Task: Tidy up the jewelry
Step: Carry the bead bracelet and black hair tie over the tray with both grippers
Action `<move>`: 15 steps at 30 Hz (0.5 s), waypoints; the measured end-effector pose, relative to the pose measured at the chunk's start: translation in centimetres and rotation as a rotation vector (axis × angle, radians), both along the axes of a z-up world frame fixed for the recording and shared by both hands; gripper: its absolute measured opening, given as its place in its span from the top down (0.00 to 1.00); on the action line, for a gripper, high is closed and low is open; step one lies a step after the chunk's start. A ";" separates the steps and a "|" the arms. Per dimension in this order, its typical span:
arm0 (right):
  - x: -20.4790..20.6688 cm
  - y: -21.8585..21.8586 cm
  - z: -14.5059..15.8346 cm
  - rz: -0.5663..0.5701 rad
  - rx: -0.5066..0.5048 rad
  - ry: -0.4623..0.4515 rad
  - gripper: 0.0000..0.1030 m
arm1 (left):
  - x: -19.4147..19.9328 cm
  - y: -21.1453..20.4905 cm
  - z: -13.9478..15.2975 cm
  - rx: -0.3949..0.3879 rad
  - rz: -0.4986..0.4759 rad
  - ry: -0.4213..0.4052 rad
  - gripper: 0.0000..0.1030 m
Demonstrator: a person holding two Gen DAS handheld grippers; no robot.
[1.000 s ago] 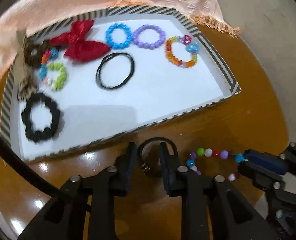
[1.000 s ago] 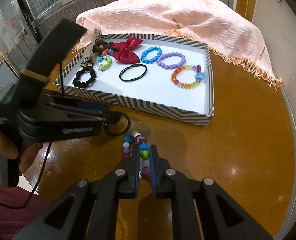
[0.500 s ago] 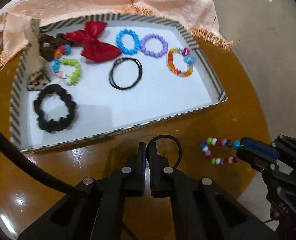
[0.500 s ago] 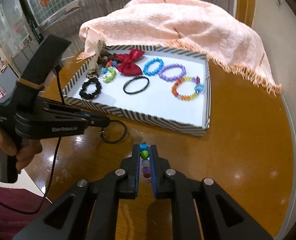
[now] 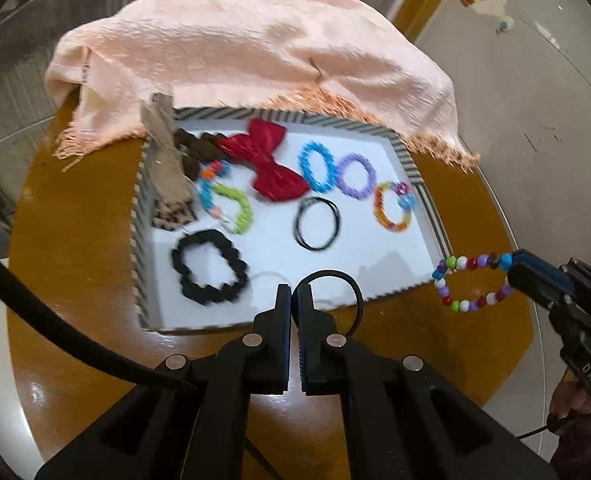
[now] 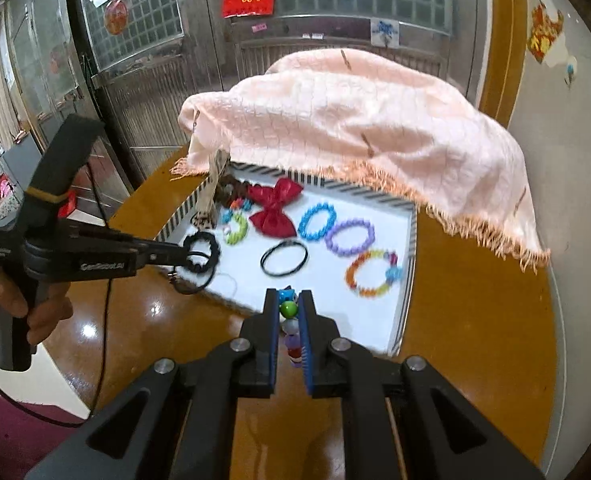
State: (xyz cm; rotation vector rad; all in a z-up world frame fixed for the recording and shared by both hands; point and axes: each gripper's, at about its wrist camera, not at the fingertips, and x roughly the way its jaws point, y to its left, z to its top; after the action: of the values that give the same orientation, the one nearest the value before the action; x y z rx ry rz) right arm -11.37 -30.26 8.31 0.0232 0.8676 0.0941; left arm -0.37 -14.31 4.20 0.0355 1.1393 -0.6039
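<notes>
My left gripper [image 5: 294, 294] is shut on a thin black hair tie [image 5: 345, 290] and holds it lifted over the near rim of the striped tray [image 5: 140, 240]. My right gripper [image 6: 288, 300] is shut on a multicoloured bead bracelet [image 6: 288, 312], which hangs in the air at the tray's near right corner; the bracelet also shows in the left wrist view [image 5: 471, 282]. The tray holds a red bow [image 5: 269, 164], blue [image 5: 316, 167], purple [image 5: 357, 176] and orange [image 5: 393, 206] bead bracelets, a black hair band [image 5: 317, 223], a black scrunchie [image 5: 209, 272] and a green-blue bracelet [image 5: 231, 204].
The tray sits on a round brown wooden table [image 5: 75, 320]. A peach fringed cloth [image 5: 255, 52] covers something behind the tray and overhangs its far rim. A leopard-print ribbon [image 5: 167, 168] lies at the tray's left side. The left gripper shows in the right wrist view [image 6: 163, 254].
Both grippers have lifted their items off the table and moved forward toward the tray. The left gripper closed on the hair tie between the earliest frame and half a second ago.
</notes>
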 end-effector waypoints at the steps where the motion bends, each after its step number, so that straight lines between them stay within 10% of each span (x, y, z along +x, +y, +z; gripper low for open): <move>1: 0.5 0.0 0.1 0.003 0.000 -0.004 0.91 | 0.2 0.2 0.0 0.005 0.011 -0.004 0.99; 15: 6.2 -1.7 -2.3 0.010 -0.005 0.075 0.91 | 1.5 1.6 -1.0 0.036 0.130 -0.009 0.99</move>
State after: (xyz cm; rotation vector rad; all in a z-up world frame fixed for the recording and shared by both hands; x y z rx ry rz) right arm -5.16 -31.94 6.03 0.0182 0.9433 0.1012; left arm 1.14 -12.76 3.24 -0.0048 1.1341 -0.4677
